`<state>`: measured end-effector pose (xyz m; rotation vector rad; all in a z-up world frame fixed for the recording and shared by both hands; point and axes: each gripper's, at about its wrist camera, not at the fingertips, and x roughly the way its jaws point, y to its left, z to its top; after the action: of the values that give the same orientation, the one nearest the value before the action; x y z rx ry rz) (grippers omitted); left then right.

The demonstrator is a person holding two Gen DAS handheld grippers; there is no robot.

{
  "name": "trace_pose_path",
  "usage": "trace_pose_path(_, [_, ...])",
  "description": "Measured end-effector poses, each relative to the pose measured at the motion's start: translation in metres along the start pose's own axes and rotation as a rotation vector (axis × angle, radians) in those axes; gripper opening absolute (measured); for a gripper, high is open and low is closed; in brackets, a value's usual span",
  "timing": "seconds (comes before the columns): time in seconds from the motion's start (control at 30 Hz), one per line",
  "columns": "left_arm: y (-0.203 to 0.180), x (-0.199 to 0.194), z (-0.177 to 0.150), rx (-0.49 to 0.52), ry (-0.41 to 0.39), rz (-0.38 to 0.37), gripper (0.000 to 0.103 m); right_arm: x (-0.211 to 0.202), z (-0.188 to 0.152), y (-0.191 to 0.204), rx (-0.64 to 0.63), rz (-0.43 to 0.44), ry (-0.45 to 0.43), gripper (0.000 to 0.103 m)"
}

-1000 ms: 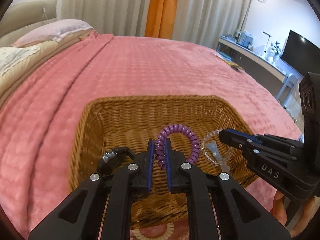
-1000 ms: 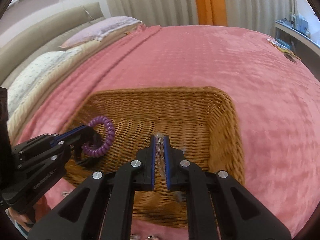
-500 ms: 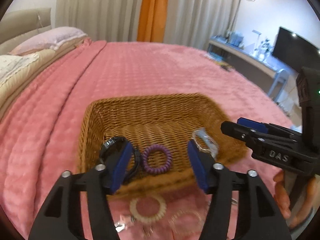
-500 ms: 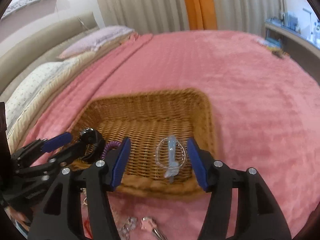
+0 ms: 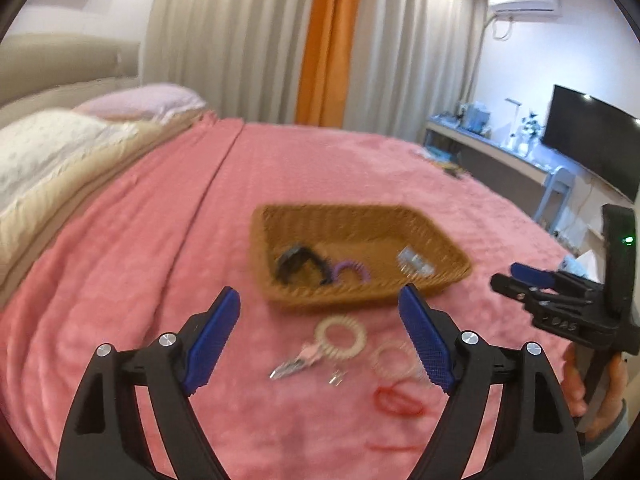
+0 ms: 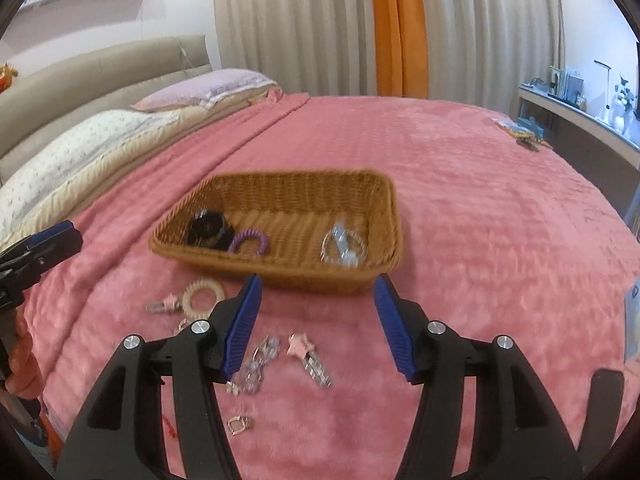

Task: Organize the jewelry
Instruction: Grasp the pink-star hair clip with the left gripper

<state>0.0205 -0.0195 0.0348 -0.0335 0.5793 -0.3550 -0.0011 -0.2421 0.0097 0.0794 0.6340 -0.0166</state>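
Nearest, on the pink bed cover (image 6: pixel 480 208): loose star clip (image 6: pixel 308 354), bead chain (image 6: pixel 256 364), small ring (image 6: pixel 239 425), cream coil tie (image 5: pixel 340 337), red band (image 5: pixel 396 400), all short of the basket's near rim. Left gripper (image 5: pixel 320 334) over these, jaws opening wide, nothing between. Right gripper (image 6: pixel 318 320) alongside, jaws parted, empty. Beyond, wicker basket (image 6: pixel 372 184) holding black watch (image 6: pixel 208 228), purple coil (image 6: pixel 250 242), clear bracelet (image 6: pixel 344 246). Open cover around all sides. Farther: pillows (image 6: pixel 88 140), curtains (image 6: pixel 304 24).
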Motion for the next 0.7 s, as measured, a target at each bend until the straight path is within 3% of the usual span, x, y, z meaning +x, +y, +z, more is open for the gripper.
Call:
trace_pose_path(0.17, [0.019,0.035,-0.024,-0.004,0.094,0.041,0.078,0.019,-0.014,0.002,-0.01,-0.019,0.043,0.055])
trace_pose_path(0.3, [0.034,0.074,-0.038,0.0,0.212,0.06,0.065,0.035,-0.021,-0.003,-0.003,-0.034,0.083,0.055])
trace_pose_path(0.4, [0.043,0.097,-0.043,-0.03,0.29,0.048,0.063,0.052,-0.028,-0.008,0.014,-0.031,0.134,0.055])
trace_pose_path(0.7, [0.028,0.104,-0.05,0.044,0.351,-0.022,0.055,0.061,-0.036,-0.013,0.039,0.027,0.181,0.055])
